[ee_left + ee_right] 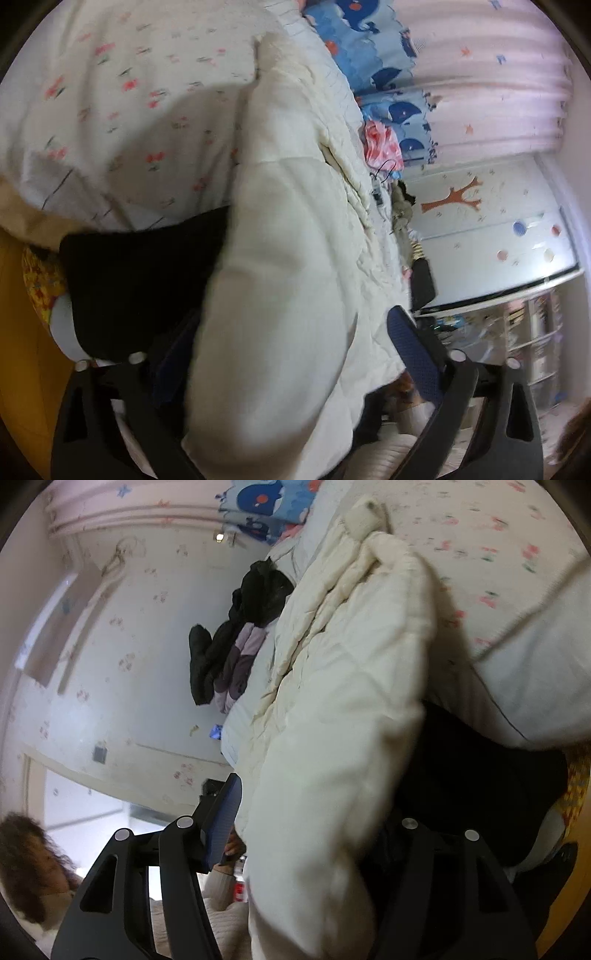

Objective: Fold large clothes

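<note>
Cream padded jacket [280,258] is clamped by left tongs [291,332] and right tongs [314,830], held over floral bed [122,96].

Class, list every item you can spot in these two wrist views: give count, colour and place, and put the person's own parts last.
Quilted coat: one, cream, lying across the bed, held between both grippers.
Bedsheet: one, white with small red flowers, under the coat.
Dark garment: one, black, beside the coat near the bed edge.
Clothes pile: one, black and lilac, further up the bed.
Cartoon bedding: blue, at the head of the bed.
Pink item: one, beside the blue bedding.
Curtain: pink with stars, by the wall.
Left hand-held gripper: black with blue pads, shut on the coat.
Right hand-held gripper: the same, shut on the coat.
</note>
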The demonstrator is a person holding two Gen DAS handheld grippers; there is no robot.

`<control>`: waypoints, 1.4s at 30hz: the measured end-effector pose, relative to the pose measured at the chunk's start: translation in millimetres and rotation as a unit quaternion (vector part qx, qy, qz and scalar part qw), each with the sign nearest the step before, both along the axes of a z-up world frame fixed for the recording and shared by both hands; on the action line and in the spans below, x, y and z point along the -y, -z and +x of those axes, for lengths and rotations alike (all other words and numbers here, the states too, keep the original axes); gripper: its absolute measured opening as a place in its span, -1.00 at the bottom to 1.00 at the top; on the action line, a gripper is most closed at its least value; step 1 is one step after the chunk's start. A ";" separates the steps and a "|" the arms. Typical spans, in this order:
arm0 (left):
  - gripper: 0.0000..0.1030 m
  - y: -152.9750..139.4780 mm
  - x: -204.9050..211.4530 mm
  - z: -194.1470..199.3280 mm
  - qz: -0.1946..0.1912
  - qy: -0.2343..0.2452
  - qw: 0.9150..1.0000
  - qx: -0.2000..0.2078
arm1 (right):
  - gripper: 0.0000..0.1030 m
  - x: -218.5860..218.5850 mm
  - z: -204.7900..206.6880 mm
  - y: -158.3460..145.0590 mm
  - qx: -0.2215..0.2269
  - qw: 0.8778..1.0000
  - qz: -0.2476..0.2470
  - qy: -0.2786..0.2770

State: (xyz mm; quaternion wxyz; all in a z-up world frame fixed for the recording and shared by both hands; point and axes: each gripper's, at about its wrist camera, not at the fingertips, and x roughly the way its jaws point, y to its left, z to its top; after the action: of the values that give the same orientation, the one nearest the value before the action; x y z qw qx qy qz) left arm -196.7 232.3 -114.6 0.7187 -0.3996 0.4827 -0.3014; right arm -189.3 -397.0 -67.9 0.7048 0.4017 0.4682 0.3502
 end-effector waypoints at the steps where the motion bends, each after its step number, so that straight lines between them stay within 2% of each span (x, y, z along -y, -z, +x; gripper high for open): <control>1: 0.39 -4.2 6.5 0.6 0.035 0.001 0.999 0.003 | -0.21 -3.3 0.9 -2.4 0.011 1.000 -0.003 0.002; 2: 0.13 -8.2 9.2 -0.6 0.066 -0.002 0.998 0.005 | -0.42 -4.3 1.3 -4.5 0.018 1.000 -0.004 0.003; 3: -0.11 -13.1 6.4 1.6 0.076 -0.003 0.997 0.008 | -0.52 -4.5 1.6 -7.1 0.024 1.000 -0.001 0.007; 4: -0.28 -18.0 4.2 -1.3 0.078 -0.004 0.997 0.015 | -0.59 -4.1 0.6 -10.1 0.033 0.999 0.003 0.010; 5: -0.70 -27.8 1.5 -5.7 0.056 0.001 0.998 0.031 | -0.61 -4.4 -2.2 -16.3 0.045 0.999 0.008 0.010; 8: -0.72 -61.4 6.2 -12.8 0.103 -0.001 0.992 0.078 | -0.63 -5.6 -10.9 -30.3 0.067 0.998 0.016 -0.005; 11: -0.72 -69.0 21.6 -4.7 0.165 0.015 0.982 0.092 | -0.57 -3.8 -9.9 -20.7 0.042 0.999 -0.011 -0.016; 12: -0.67 -67.8 27.8 -1.8 0.196 0.021 0.976 0.092 | -0.54 -1.9 -9.1 -17.9 0.034 0.999 -0.009 -0.013; 13: -0.59 -67.9 29.6 -5.4 0.221 0.019 0.971 0.093 | -0.48 1.3 -9.7 -12.3 0.023 1.000 -0.004 -0.009; 14: -0.39 -66.7 33.5 -4.9 0.247 0.013 0.965 0.092 | -0.43 3.8 -11.3 -9.0 0.020 1.000 -0.003 -0.005; 15: -0.12 -64.7 35.1 -5.7 0.262 0.006 0.961 0.089 | -0.29 3.7 -11.8 -7.8 0.017 1.000 -0.002 -0.001; 16: -0.01 -63.4 36.1 -6.0 0.274 0.000 0.958 0.088 | -0.08 5.6 -13.2 -4.2 0.011 1.000 0.002 0.004; 17: 0.15 -63.5 37.7 -5.6 0.285 -0.007 0.955 0.088 | 0.00 5.2 -13.5 -2.5 0.007 1.000 0.005 0.005; 18: 0.23 -64.2 39.2 -4.3 0.294 -0.010 0.952 0.087 | 0.04 4.7 -14.0 -0.9 0.004 1.000 0.005 0.005; 21: 0.30 -63.4 39.6 -0.7 0.304 -0.014 0.949 0.086 | 0.04 4.9 -14.4 1.9 -0.001 1.000 0.008 0.002; 26: 0.30 -55.7 37.9 -9.3 0.297 -0.002 0.950 0.097 | 0.04 1.5 -10.5 -1.2 0.007 1.000 0.010 0.001; 28: 0.29 -54.4 28.3 -19.9 0.289 -0.007 0.952 0.099 | 0.04 -1.3 -8.5 -2.2 0.006 1.000 0.006 0.000; 31: 0.27 -53.1 26.8 -22.8 0.292 -0.015 0.951 0.105 | 0.04 -2.3 -8.7 -3.3 0.010 1.000 0.002 -0.001; 34: 0.15 -54.6 29.5 -24.5 0.293 -0.013 0.950 0.110 | 0.04 -6.2 -8.2 -7.8 0.018 1.000 0.000 -0.005; 36: -0.01 -57.5 32.5 -24.1 0.301 -0.008 0.947 0.110 | -0.02 -10.4 -7.3 -13.1 0.026 1.000 -0.003 -0.007; 39: -0.14 -62.9 37.2 -24.3 0.320 -0.002 0.941 0.111 | -0.10 -15.0 -6.3 -17.9 0.030 0.999 -0.008 -0.012; 42: -0.22 -68.4 44.2 -25.3 0.346 0.005 0.931 0.116 | -0.19 -16.6 -6.6 -20.8 0.034 0.999 -0.013 -0.012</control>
State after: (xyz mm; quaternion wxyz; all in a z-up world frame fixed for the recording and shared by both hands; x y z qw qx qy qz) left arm -222.0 188.1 -46.2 0.8620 -0.0857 0.4721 -0.1636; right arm -195.9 -380.4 -47.1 0.7212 0.3748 0.4532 0.3660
